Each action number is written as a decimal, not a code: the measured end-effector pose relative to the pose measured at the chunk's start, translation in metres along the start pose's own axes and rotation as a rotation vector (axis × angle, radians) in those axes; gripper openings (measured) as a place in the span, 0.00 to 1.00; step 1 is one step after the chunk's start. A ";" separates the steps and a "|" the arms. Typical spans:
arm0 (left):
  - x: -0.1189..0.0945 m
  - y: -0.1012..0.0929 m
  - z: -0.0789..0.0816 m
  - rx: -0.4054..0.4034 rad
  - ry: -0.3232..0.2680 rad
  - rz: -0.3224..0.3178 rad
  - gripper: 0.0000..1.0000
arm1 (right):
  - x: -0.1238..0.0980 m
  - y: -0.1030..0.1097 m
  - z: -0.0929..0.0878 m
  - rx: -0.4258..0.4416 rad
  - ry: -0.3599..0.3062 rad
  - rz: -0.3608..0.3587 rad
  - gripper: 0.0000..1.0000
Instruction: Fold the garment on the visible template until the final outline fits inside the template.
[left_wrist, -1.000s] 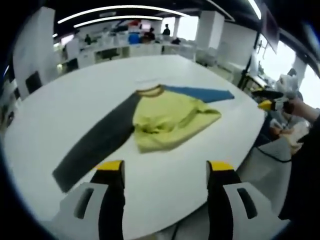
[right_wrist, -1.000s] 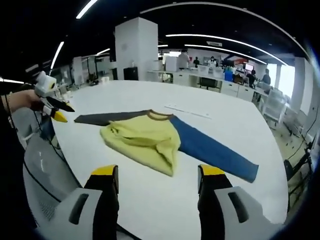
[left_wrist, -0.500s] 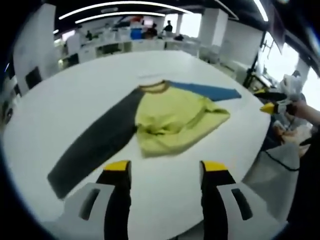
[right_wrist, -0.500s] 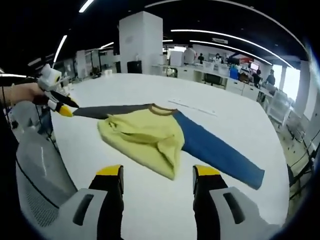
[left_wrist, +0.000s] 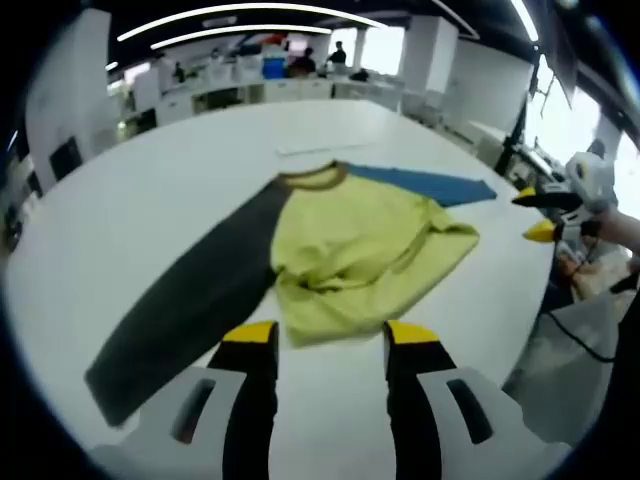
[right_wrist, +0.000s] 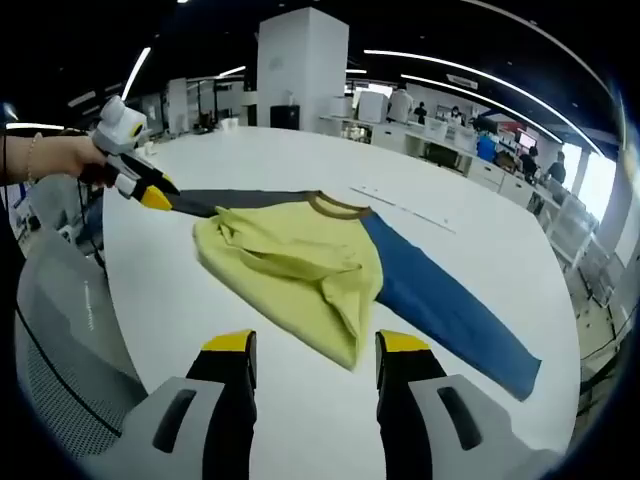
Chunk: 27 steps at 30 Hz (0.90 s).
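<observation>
A large white table (left_wrist: 140, 190) takes up most of the left gripper view. Beyond its far edge stand rows of desks (left_wrist: 250, 95), and a few people (left_wrist: 336, 55) are among them. A broad white pillar (right_wrist: 302, 55) rises behind the table in the right gripper view. A grey mesh office chair (right_wrist: 55, 340) stands beside the near table edge. Long strip lights (left_wrist: 240, 18) curve across the dark ceiling.
</observation>
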<state>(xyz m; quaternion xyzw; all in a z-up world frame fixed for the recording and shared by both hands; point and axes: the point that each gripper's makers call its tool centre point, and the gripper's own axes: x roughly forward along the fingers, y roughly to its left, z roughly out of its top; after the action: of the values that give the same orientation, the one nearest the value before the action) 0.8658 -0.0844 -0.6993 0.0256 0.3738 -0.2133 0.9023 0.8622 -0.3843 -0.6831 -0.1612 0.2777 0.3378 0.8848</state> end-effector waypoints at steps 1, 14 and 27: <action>0.003 0.001 0.000 0.001 0.002 0.001 0.36 | 0.002 0.000 0.000 -0.003 0.002 0.002 0.47; 0.041 0.020 0.013 0.038 -0.003 0.039 0.28 | 0.040 -0.004 0.003 -0.051 0.028 0.023 0.40; 0.064 0.023 0.012 0.060 0.010 0.029 0.19 | 0.068 -0.005 0.003 -0.065 0.050 0.032 0.35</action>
<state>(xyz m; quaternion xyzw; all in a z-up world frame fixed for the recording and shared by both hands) 0.9233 -0.0899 -0.7376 0.0591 0.3715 -0.2112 0.9021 0.9091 -0.3522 -0.7212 -0.1939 0.2913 0.3565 0.8663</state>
